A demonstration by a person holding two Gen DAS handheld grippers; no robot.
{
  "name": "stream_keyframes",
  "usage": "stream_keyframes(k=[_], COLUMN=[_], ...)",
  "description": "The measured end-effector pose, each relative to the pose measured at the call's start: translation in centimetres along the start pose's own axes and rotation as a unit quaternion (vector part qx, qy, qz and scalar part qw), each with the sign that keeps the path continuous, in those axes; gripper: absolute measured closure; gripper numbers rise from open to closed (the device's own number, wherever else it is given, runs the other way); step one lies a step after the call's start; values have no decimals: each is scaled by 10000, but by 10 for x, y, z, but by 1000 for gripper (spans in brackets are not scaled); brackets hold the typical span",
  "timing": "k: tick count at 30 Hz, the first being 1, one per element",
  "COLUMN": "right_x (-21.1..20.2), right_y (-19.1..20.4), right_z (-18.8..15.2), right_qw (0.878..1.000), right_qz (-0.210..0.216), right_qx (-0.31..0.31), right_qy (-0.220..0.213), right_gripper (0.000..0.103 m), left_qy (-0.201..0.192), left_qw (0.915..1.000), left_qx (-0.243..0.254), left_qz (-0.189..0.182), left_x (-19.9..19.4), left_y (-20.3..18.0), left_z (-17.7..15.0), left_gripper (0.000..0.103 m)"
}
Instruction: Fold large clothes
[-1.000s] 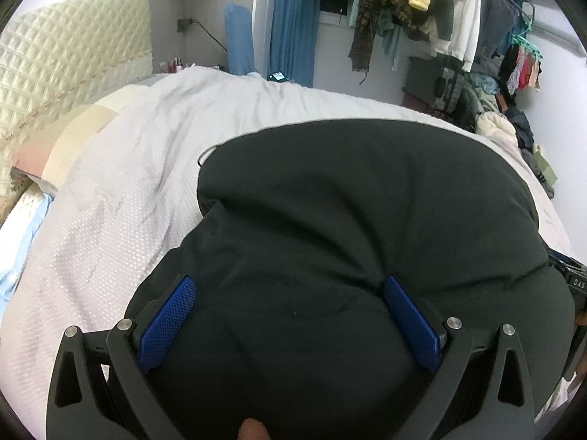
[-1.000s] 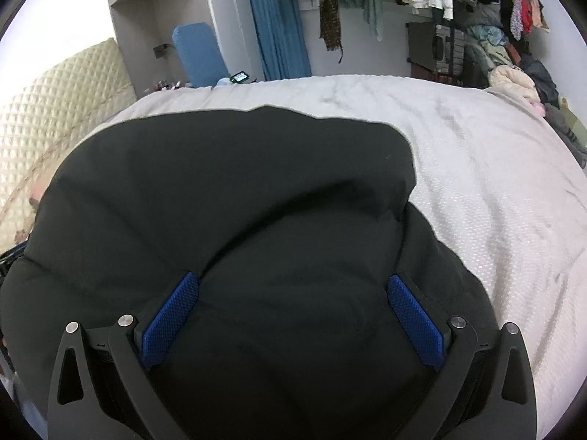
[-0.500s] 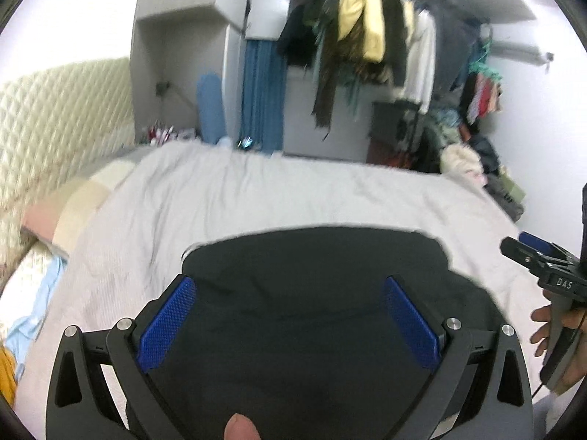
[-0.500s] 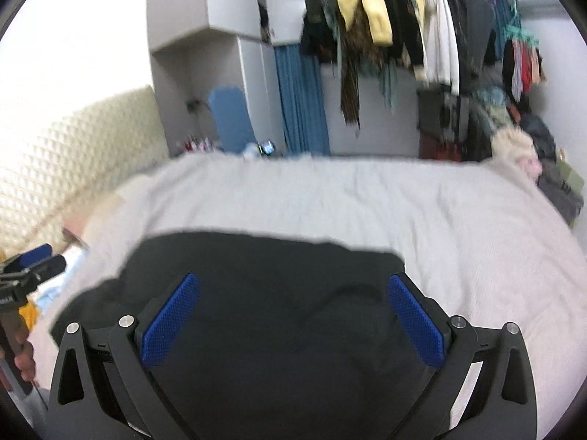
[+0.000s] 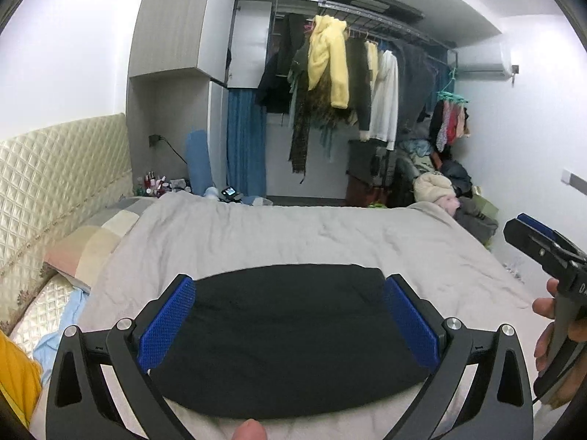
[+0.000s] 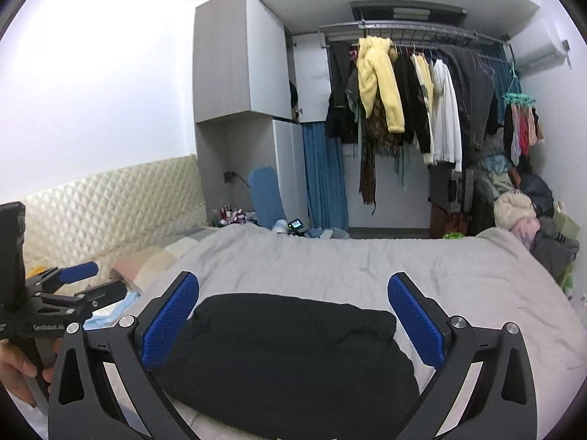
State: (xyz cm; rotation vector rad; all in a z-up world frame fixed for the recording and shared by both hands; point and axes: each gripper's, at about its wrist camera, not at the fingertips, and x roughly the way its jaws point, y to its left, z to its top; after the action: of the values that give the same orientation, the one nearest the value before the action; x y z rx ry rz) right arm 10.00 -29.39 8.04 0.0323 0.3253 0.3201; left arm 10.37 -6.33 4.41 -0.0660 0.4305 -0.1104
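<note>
A black garment lies folded into a compact rectangle on the grey bedspread, near the bed's front edge. It also shows in the right wrist view. My left gripper is open and empty, held above and behind the garment. My right gripper is open and empty too, also raised clear of the cloth. The right gripper shows at the right edge of the left wrist view. The left gripper shows at the left edge of the right wrist view.
A quilted cream headboard and pillows are at the left. A rack of hanging clothes stands beyond the bed. A pile of clothes sits at the far right corner. A light blue cloth lies at the bed's left side.
Both grippers have lifted up and back off the black garment, so it now looks small and folded below them. The view has tilted up to the room.
</note>
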Motion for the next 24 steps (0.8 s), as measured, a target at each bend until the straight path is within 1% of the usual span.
stream_keyframes(k=[2, 6, 11, 14, 17, 19, 24], right_x=[-16, -44, -62, -69, -75, -77, -69], right_y=[7, 20, 33, 37, 40, 43, 43], right_z=[-2, -10, -24, -33, -43, -52, -75], right_qw=[10000, 9997, 9996, 9997, 9998, 9999, 9993], right_qz=[26, 178, 224, 217, 89, -29, -60], right_qx=[-21, 10, -12, 58, 111, 126, 264], right_qy=[-32, -156, -158, -108, -112, -86, 269], right_gripper=[0, 0, 0, 0, 0, 0, 0], left_qy=[8, 28, 47, 85, 229, 274, 421], left_qw=[10000, 9999, 10000, 9999, 9997, 9995, 9989], left_qx=[-19, 104, -16, -110, -104, -132, -155], left_qz=[-77, -41, -34, 51, 16, 72, 96], left_x=[-16, -45, -71, -75, -77, -76, -72], left_y=[-5, -18, -22, -19, -19, -17, -13], left_z=[-1, -12, -30, -41, -54, -60, -75], left_gripper=[0, 0, 0, 0, 0, 0, 0])
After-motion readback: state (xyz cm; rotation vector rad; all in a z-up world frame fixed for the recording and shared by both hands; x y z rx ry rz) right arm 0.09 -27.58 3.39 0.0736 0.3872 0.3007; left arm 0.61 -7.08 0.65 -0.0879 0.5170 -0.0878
